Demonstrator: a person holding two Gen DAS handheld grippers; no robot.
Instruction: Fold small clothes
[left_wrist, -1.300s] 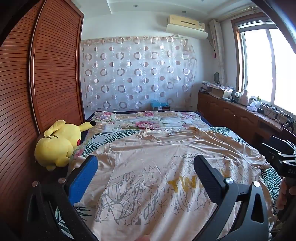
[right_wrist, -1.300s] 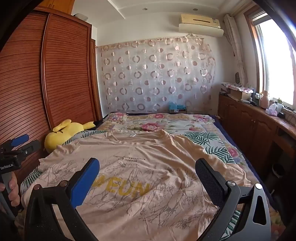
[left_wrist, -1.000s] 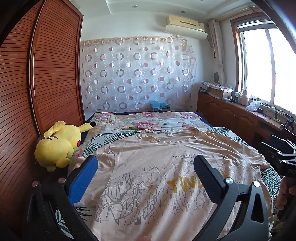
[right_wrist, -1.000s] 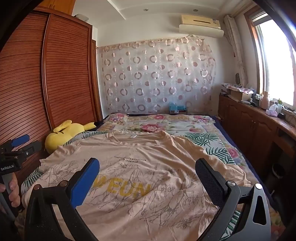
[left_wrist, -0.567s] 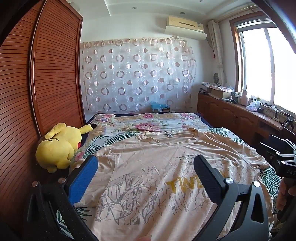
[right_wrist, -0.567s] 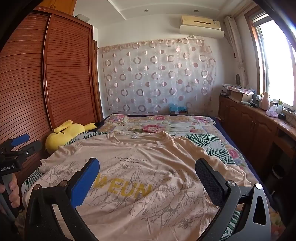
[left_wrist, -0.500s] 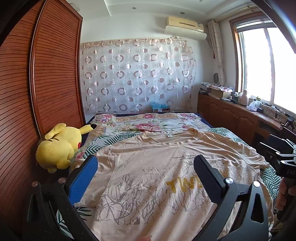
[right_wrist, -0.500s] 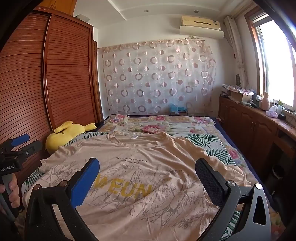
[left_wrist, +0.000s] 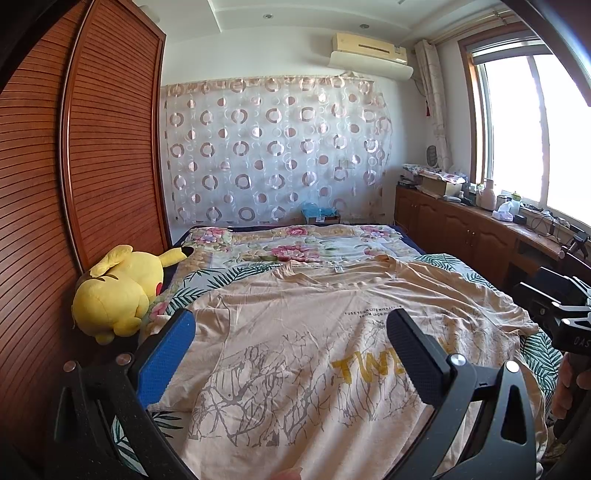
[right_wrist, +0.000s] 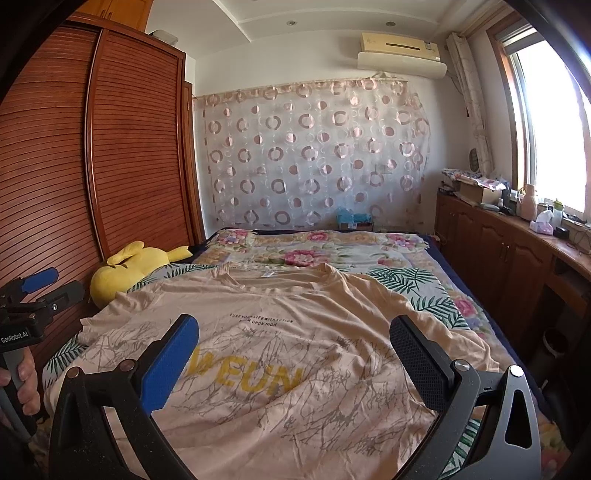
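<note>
A beige T-shirt (left_wrist: 295, 332) with yellow letters and grey branch print lies spread flat on the bed, collar at the far end. It also shows in the right wrist view (right_wrist: 288, 332). My left gripper (left_wrist: 290, 334) is open and empty, held above the shirt's near left part. My right gripper (right_wrist: 295, 334) is open and empty, held above the shirt's near right part. Each gripper shows at the edge of the other's view: the right gripper's body (left_wrist: 561, 314) and the left gripper's body (right_wrist: 29, 306).
The bed (left_wrist: 295, 243) has a floral and leaf cover. A yellow plush toy (left_wrist: 118, 291) lies at its left edge against a wooden wardrobe (left_wrist: 74, 184). A wooden cabinet (right_wrist: 517, 251) with clutter runs along the right wall under the window.
Both grippers have tilted up very slightly; the view shifted a little. The shirt has not moved and both grippers stay open.
</note>
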